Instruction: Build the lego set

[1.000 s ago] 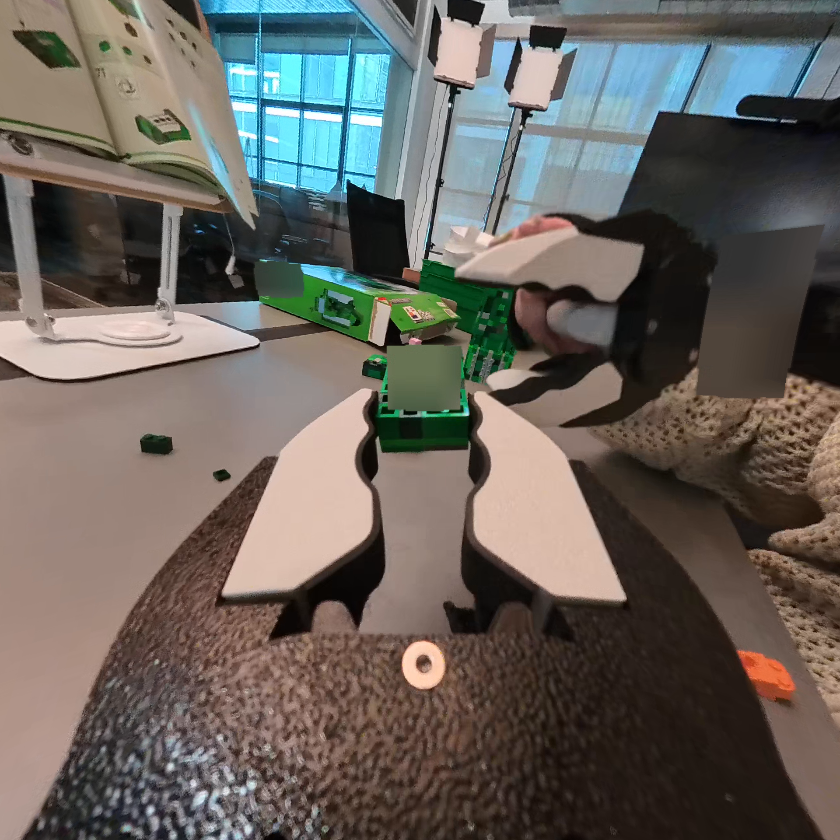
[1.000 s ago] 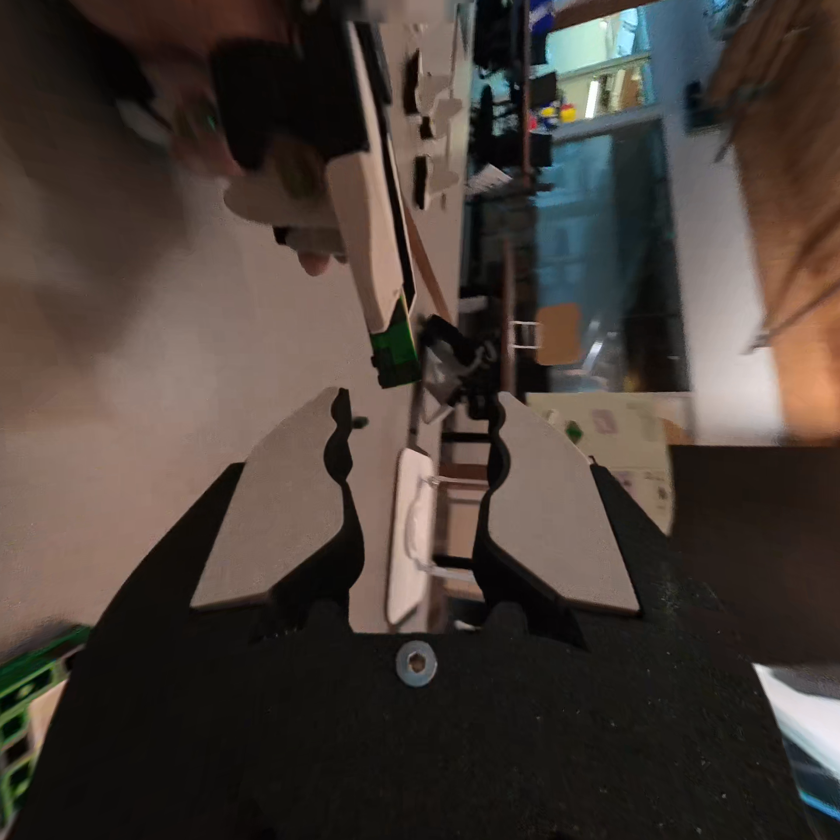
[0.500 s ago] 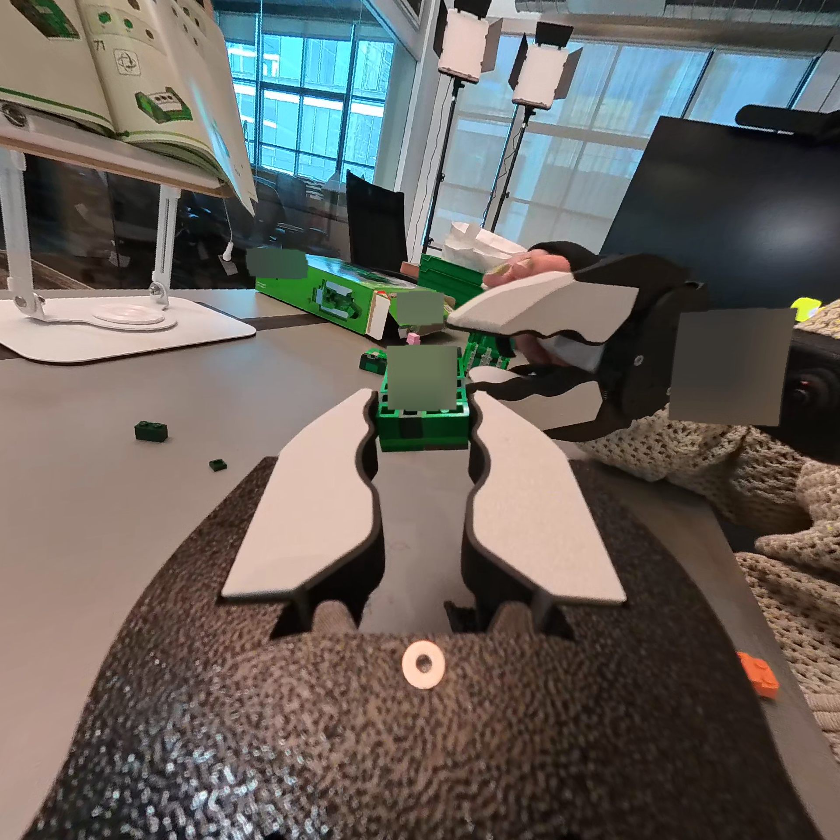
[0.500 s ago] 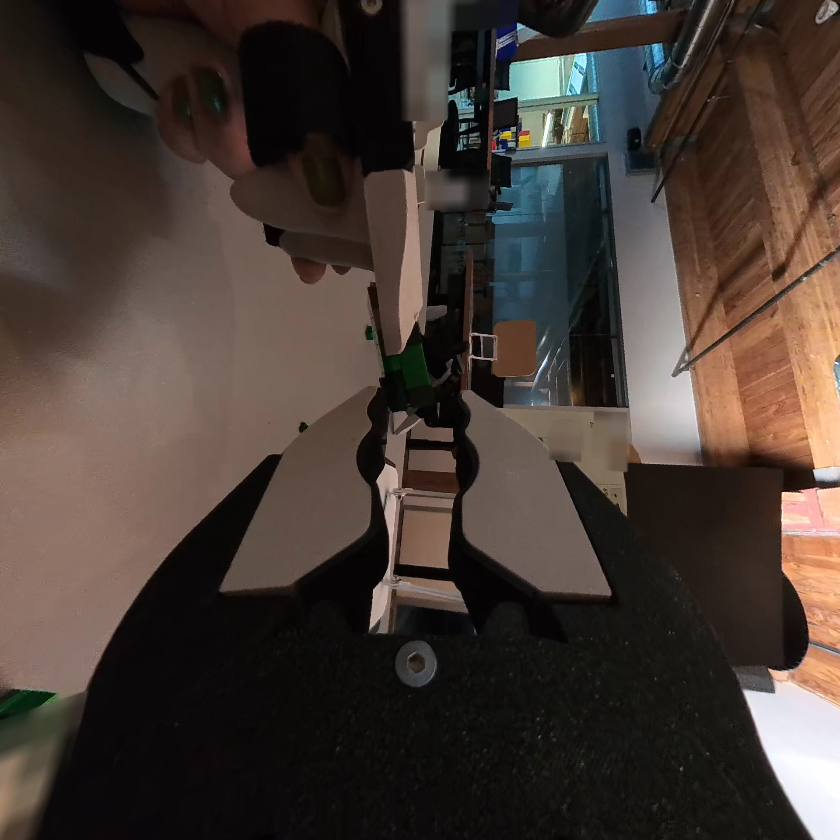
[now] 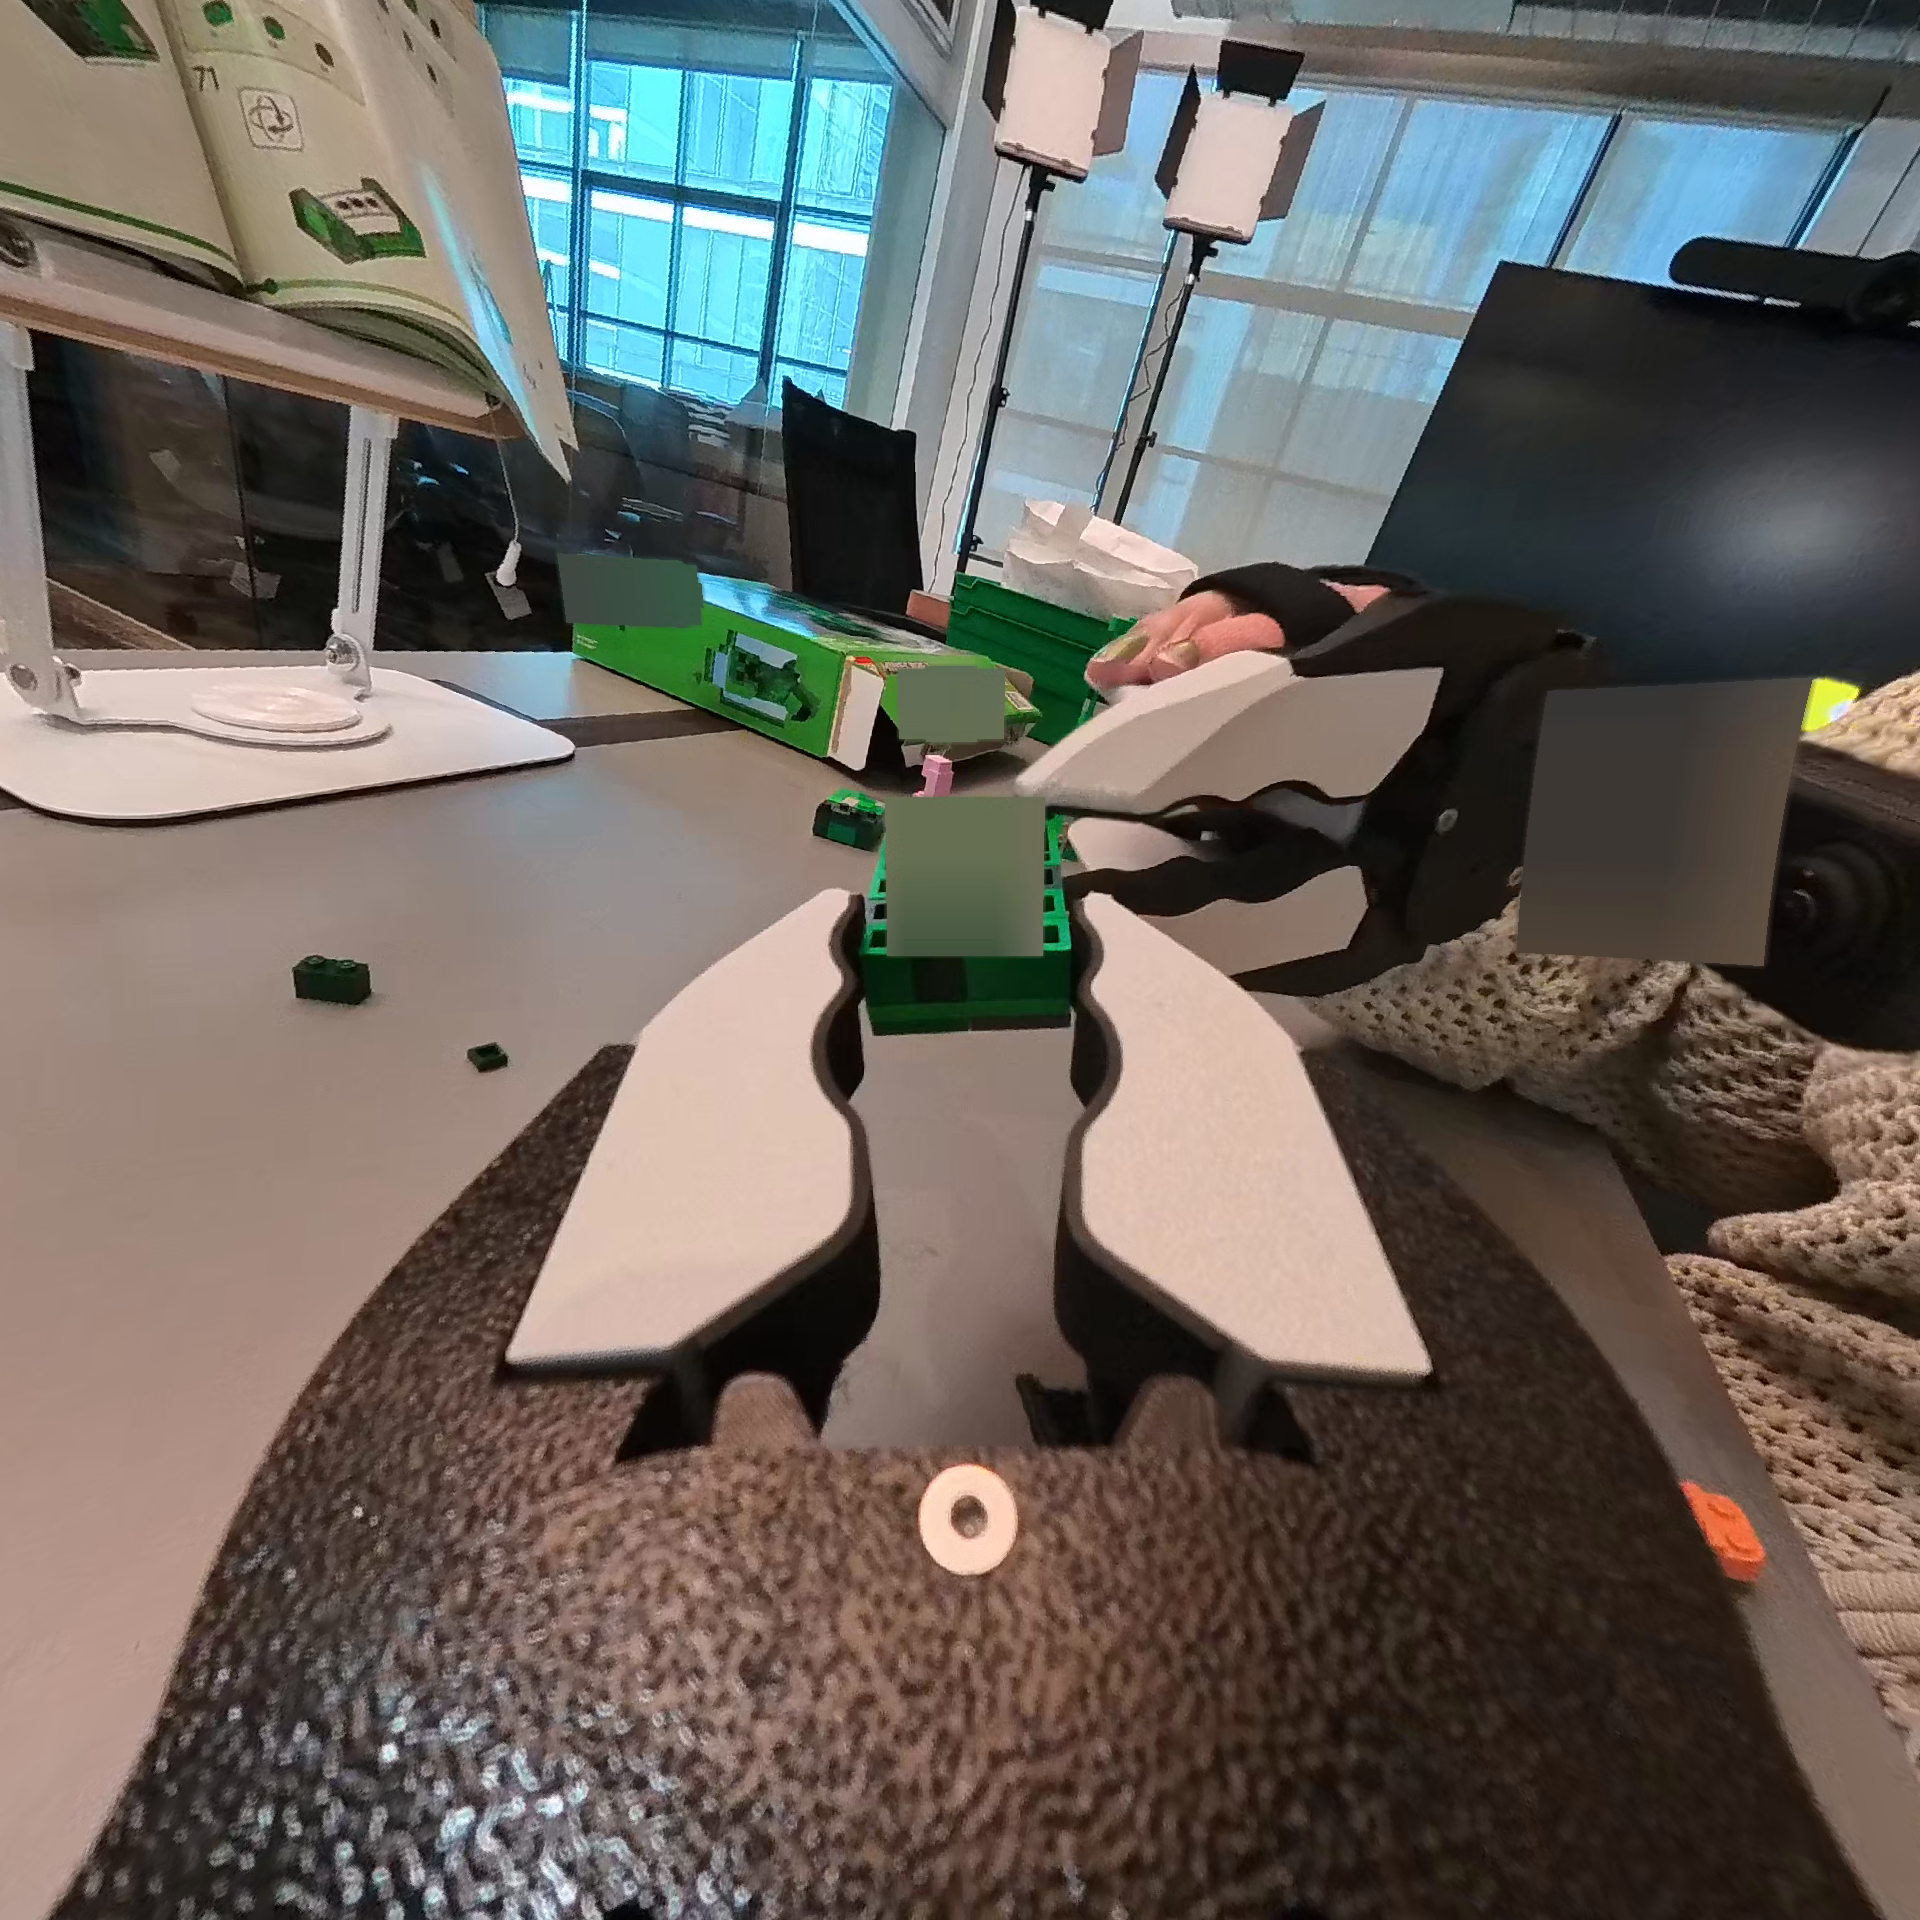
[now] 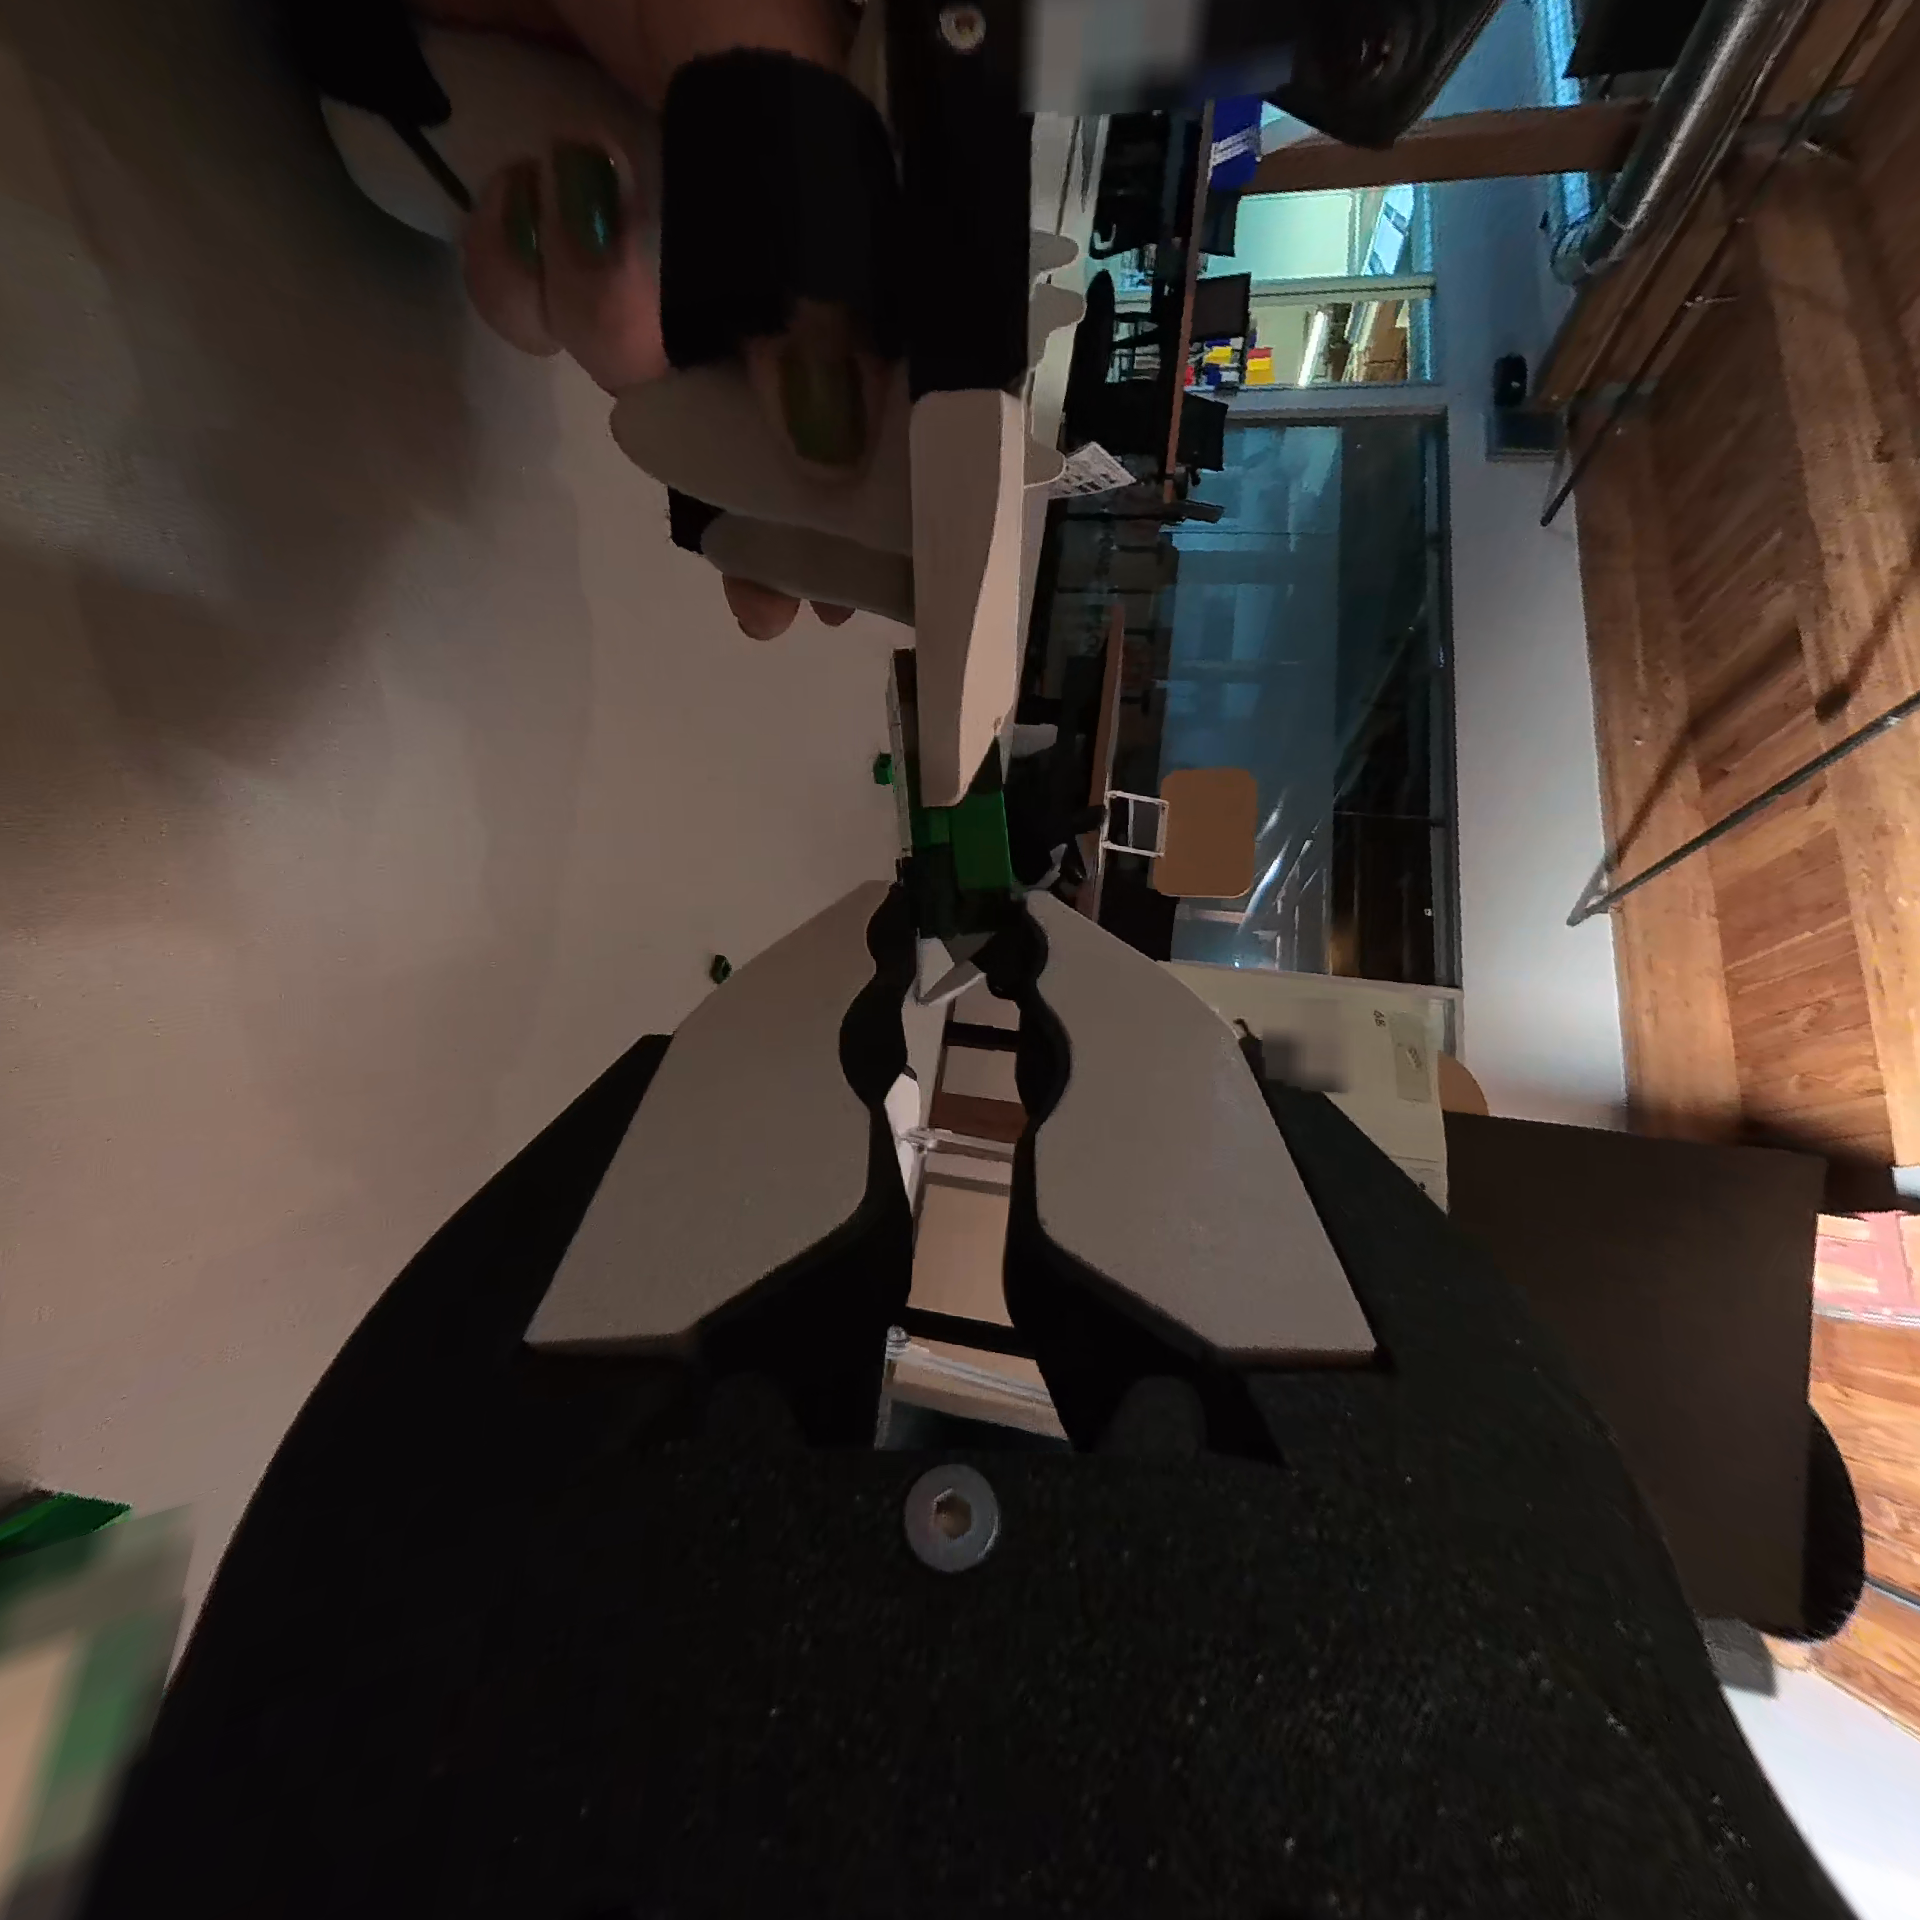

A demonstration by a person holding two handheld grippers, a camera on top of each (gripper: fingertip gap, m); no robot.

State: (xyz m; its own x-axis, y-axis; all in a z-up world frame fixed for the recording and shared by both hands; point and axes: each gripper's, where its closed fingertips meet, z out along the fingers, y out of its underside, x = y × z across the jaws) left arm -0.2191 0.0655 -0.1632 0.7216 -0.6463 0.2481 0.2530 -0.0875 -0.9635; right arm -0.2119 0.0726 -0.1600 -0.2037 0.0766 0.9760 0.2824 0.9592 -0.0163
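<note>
The grey worktop (image 5: 312, 1195) carries an open instruction book (image 5: 260, 156) on a white stand (image 5: 260, 727) at the far left. A green set box (image 5: 769, 665) lies farther back, beside a green bin (image 5: 1018, 634). A knitted sleeve (image 5: 1662, 1060) lies over the worktop's right edge. The left tool (image 5: 971, 935) grips the green lego build (image 5: 966, 987) by its sides just above the worktop. The right tool (image 5: 1070, 831), tipped on its side, has nearly closed jaws set about the build's far right edge; whether they pinch it I cannot tell. Loose pieces lie around: a dark green brick (image 5: 332, 979), a tiny dark stud piece (image 5: 486, 1057), an orange piece (image 5: 1725, 1543).
</note>
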